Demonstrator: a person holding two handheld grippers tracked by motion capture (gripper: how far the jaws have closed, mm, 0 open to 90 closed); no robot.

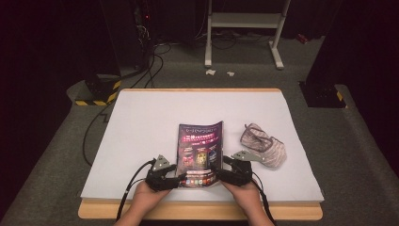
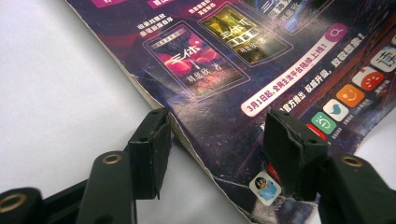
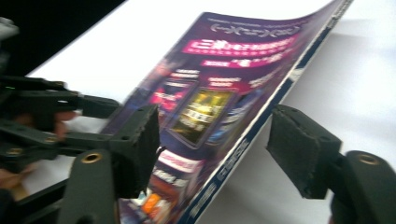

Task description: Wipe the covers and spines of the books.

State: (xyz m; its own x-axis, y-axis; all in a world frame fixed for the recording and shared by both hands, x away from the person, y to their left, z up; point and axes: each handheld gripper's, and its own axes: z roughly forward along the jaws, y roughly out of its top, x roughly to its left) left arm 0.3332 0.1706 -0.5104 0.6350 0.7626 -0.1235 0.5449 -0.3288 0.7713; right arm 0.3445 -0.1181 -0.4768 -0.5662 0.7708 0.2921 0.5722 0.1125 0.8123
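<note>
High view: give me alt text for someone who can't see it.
A person's two grippers, left gripper and right gripper, bracket the near edge of a purple magazine on a white table. A grey patterned pouch lies right of it, apart.

The table point(image 1: 141, 117) stands in the near middle of the scene, with a magazine point(image 1: 200, 153) lying on it near its front edge, about midway across. A pouch point(image 1: 263, 145) lies on the table just right of the magazine, apart from it. The left gripper point(image 1: 181, 178) sits at the magazine's near left corner, the right gripper point(image 1: 217, 173) at its near right corner; both hands enter from the near edge. Beyond the table's far edge a frame stand point(image 1: 244, 21) rests on the floor. A cable point(image 1: 91, 129) runs along the floor left of the table.
</note>
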